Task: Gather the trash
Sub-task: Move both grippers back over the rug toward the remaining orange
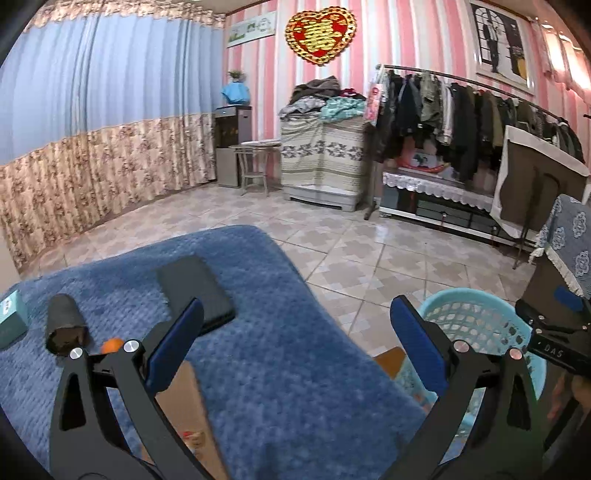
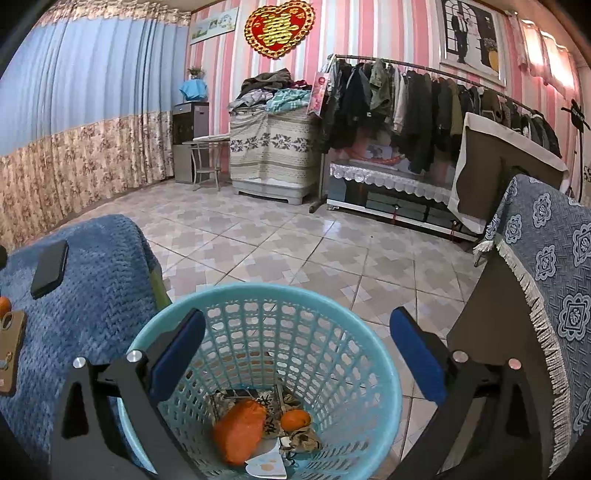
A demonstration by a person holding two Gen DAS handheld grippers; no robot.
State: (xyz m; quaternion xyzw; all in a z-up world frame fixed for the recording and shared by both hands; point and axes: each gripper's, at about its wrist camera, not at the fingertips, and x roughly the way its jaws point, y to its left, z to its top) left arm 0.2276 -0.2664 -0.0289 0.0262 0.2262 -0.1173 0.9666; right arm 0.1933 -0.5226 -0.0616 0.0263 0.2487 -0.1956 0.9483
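We hold our right tool (image 2: 295,354) spread, empty, over the basket (image 2: 376,354); orange trash (image 2: 240,430) lies inside. Our left tool (image 1: 295,339), spread, should next take the roll (image 1: 64,321) near the surface's (image 1: 258,332) left edge.

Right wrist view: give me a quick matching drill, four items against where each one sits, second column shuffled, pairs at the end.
Items:
1. orange bag
2. black phone
3. right tool
4. heart decoration

Places:
A. on the striped wall
B. open, above the bin
C. at the bottom of the bin
D. flat on the blue blanket

Pairs: 1-C, 2-D, 3-B, 4-A
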